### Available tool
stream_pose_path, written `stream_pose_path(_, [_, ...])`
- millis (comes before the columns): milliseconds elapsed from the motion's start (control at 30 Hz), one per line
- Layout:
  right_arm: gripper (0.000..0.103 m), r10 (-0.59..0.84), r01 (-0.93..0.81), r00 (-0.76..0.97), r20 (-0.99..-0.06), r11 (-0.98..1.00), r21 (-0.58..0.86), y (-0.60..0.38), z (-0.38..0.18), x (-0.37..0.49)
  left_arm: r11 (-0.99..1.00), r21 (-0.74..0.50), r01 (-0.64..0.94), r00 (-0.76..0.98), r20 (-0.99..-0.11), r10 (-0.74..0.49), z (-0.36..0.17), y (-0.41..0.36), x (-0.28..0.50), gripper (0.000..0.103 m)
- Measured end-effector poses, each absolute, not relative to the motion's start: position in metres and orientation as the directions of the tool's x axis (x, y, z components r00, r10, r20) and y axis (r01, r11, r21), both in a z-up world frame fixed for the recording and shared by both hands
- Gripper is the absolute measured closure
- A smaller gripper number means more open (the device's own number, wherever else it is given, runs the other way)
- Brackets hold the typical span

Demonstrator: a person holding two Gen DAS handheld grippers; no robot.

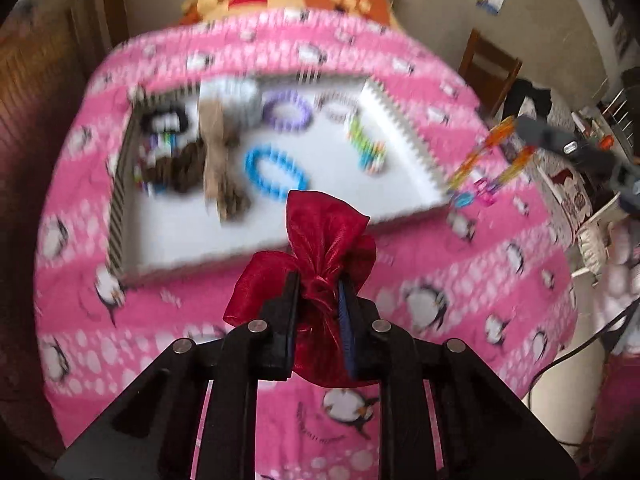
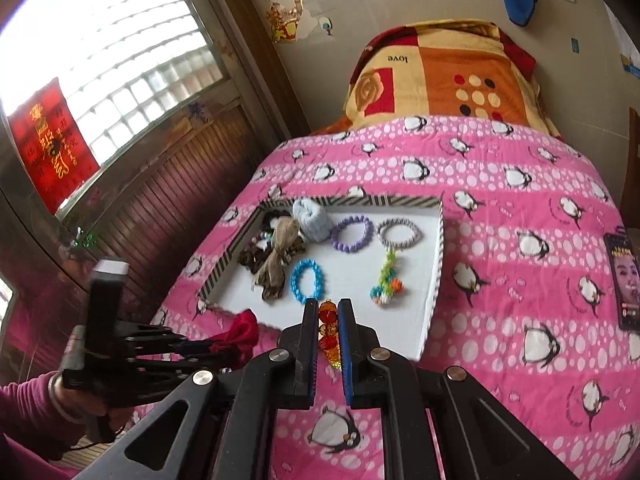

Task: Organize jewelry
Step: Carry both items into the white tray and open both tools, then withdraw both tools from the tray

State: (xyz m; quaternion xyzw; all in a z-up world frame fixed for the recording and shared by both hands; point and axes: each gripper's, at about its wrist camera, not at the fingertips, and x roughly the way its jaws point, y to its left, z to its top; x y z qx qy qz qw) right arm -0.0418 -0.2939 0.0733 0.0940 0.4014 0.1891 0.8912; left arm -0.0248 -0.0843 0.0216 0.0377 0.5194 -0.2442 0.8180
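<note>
My left gripper (image 1: 319, 285) is shut on the neck of a red organza pouch (image 1: 324, 228), held above the pink penguin cloth just in front of the white tray (image 1: 400, 136). In the right wrist view the same left gripper (image 2: 224, 346) and the pouch (image 2: 242, 332) appear at the lower left. My right gripper (image 2: 329, 310) is shut on an orange and red bead bracelet (image 2: 329, 330) near the tray's (image 2: 420, 264) front edge. In the left wrist view this bracelet (image 1: 490, 152) dangles, blurred, to the right of the tray.
The tray holds a blue bracelet (image 2: 307, 281), a purple one (image 2: 351, 234), a grey one (image 2: 399, 233), a multicolour bead piece (image 2: 386, 280), a pale scrunchie (image 2: 314, 218) and a beige bow (image 2: 276, 260). A phone (image 2: 624, 280) lies at the right. A folded orange blanket (image 2: 440, 76) sits behind.
</note>
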Motion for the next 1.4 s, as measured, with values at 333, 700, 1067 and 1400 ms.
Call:
stream_pose_path(333, [0.094,0.422,-0.205,0.580,-0.697,0.903,0.377,-0.292,0.049,-0.007,0.915,-0.146,0.377,0.367,-0.883,-0.292,0.013,-0.126,0.033,0.086])
stream_pose_path(700, [0.094,0.308,-0.064,0.461,-0.832,0.947,0.315,-0.305,-0.024,0.036,0.938,-0.066,0.340,0.319,-0.930,-0.181,-0.040,-0.162,0.076,0.086])
stream_pose_path(1067, [0.089,0.257,-0.098,0.440,-0.860,0.966,0.239,-0.299,-0.030,0.035,0.945,-0.063,0.322,0.317,-0.933,-0.170,-0.050,-0.165,0.084,0.064])
stream_pose_path(1400, [0.072,0.258,-0.088,0.553,-0.792,0.963,0.253,-0.302,0.008,0.008,0.958,-0.023,0.287,0.376,-0.917,-0.135,-0.027,-0.146,0.062,0.059])
